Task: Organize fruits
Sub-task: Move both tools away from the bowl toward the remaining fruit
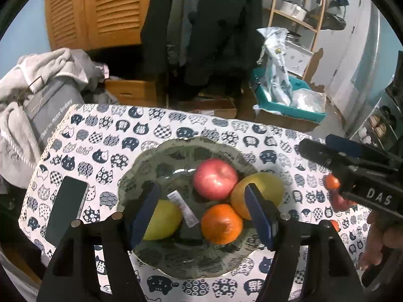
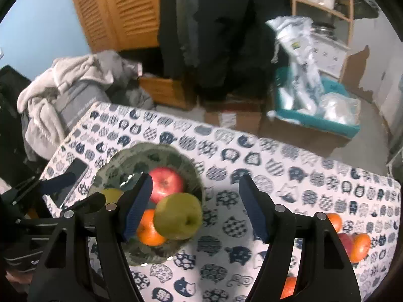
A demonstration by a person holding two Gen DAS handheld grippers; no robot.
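Nearest the lens, the left gripper (image 1: 201,201) hangs over the bowl (image 1: 141,166) with its flat, dark-blue ribbed pads spread apart and nothing pinched between them. The right gripper (image 2: 195,201) is likewise parted and empty, above the bowl's right rim and bare tablecloth (image 2: 289,156). The bowl is a shallow dish of mottled grey-green glass with a scalloped edge, standing on the white cloth printed with navy cat heads. Inside lie a smooth red apple (image 1: 215,178) at the far side, a dimpled mandarin (image 1: 221,224) at the near side, a yellow-green apple (image 1: 254,196) to the right touching both, and a yellow pear-like fruit (image 1: 163,221) at the left carrying a white label strip. The left view alone shows that label and the whole dark, glossy phone (image 1: 66,209) lying flat left of the bowl. The right view alone shows clearly the loose fruit on the cloth well to the right: orange mandarins (image 2: 361,248) and a red fruit (image 2: 345,242) pressed together.
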